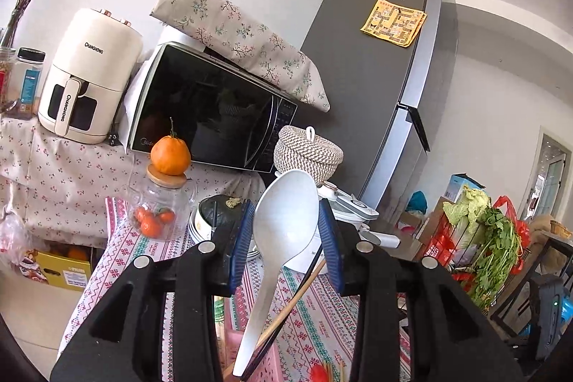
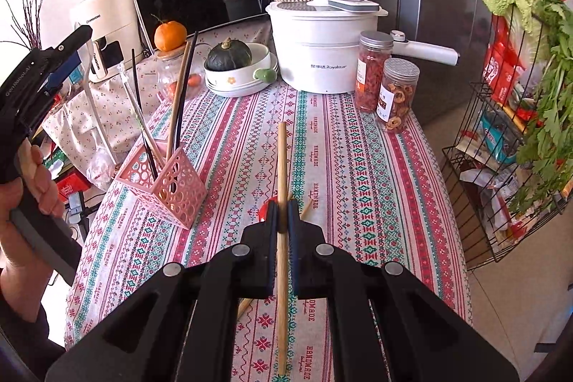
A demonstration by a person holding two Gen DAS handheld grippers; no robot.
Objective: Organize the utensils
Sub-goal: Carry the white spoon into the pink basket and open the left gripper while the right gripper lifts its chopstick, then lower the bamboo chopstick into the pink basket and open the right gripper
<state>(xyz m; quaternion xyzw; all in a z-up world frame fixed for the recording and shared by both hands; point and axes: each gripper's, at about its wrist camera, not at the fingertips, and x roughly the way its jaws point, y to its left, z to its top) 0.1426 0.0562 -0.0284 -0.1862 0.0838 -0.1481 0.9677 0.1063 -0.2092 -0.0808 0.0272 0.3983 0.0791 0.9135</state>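
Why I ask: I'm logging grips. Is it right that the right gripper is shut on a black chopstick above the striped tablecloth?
Not quite: the right gripper is shut on a light wooden chopstick, not a black one, above the striped tablecloth. The right wrist view shows it.

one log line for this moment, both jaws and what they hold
left gripper: open around white plastic spoon | right gripper: shut on wooden chopstick | pink perforated holder: tilted, sticks inside
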